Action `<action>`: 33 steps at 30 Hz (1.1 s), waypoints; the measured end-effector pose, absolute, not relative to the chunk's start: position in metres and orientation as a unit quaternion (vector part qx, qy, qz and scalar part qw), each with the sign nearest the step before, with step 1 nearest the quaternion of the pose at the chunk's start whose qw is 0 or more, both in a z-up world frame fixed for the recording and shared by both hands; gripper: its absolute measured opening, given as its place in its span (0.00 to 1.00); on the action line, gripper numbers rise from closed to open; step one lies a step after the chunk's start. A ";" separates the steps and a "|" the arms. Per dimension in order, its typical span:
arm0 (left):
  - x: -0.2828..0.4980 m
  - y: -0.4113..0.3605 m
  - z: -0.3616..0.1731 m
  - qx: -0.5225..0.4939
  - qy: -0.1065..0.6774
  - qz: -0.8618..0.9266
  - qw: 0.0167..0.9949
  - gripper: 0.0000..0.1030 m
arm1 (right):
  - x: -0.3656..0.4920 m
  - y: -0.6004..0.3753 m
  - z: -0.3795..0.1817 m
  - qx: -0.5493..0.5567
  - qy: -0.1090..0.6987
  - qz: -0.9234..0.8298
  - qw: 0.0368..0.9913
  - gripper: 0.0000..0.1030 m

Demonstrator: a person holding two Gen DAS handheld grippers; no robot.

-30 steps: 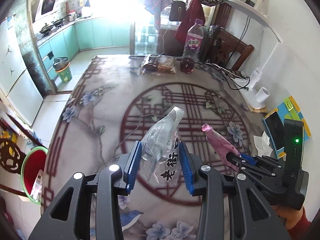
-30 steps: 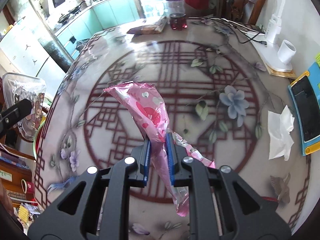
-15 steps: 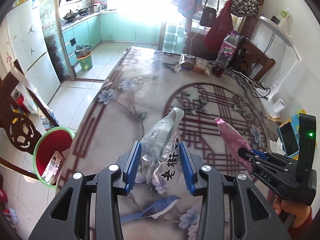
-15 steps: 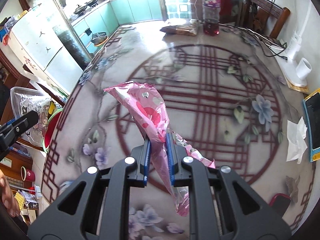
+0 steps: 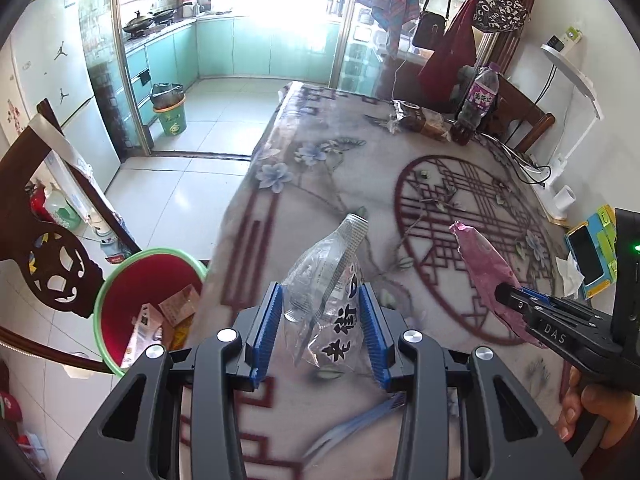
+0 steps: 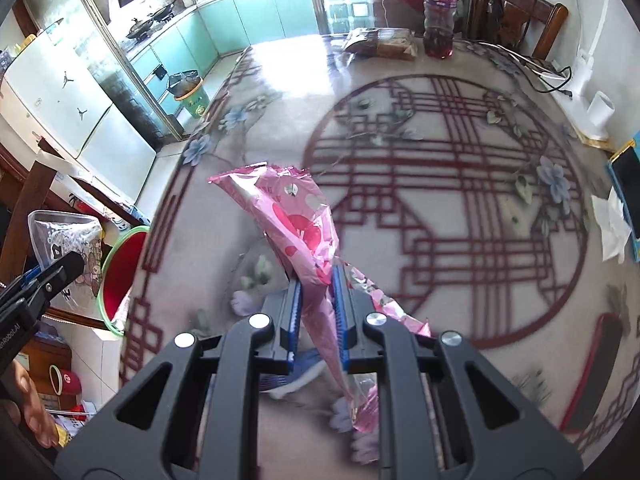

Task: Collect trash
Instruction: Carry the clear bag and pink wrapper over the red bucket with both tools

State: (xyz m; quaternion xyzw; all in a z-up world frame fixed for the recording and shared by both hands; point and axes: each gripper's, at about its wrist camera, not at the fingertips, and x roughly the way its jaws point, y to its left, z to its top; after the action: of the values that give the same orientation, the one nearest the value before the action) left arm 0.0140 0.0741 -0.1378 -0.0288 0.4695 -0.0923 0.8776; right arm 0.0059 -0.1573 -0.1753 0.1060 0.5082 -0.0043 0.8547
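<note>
Both my grippers had shifted toward the table's left edge [image 5: 240,200] since earlier. My left gripper [image 5: 324,332], part-open, clamped the clear crinkled plastic bag [image 5: 328,292] near the green-rimmed red bin [image 5: 148,284]; my right gripper [image 6: 316,312], fully closed, pinched the pink printed plastic wrapper [image 6: 296,224].

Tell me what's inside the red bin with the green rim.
The red bin holds a few cartons and wrappers against its near side. Its near rim and the table edge hide the bottom.

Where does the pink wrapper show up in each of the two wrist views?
Left wrist view: pink wrapper at right of middle, held by the other hand-held gripper.
Right wrist view: pink wrapper at centre, rising between the blue pads.
Shared landmark: the red bin with the green rim, left of the table in both.
</note>
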 end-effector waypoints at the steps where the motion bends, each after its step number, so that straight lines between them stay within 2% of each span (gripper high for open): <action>1: 0.014 0.081 -0.138 -0.031 0.470 -0.092 0.877 0.36 | 0.005 -0.150 -0.176 0.105 0.509 -0.004 0.854 0.15; 16: 0.019 0.187 -0.148 -0.045 0.469 -0.059 0.880 0.36 | 0.014 -0.042 -0.174 0.096 0.507 0.030 0.856 0.15; 33: 0.031 0.282 -0.183 -0.078 0.503 0.007 0.861 0.38 | 0.046 0.072 -0.174 0.050 0.519 0.113 0.846 0.15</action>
State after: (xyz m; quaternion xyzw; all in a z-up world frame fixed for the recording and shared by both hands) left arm 0.0311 0.2824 -0.1827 -0.0782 0.5025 0.0073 0.8610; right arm 0.0464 0.0717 -0.1738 0.0498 0.5189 0.1134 0.8458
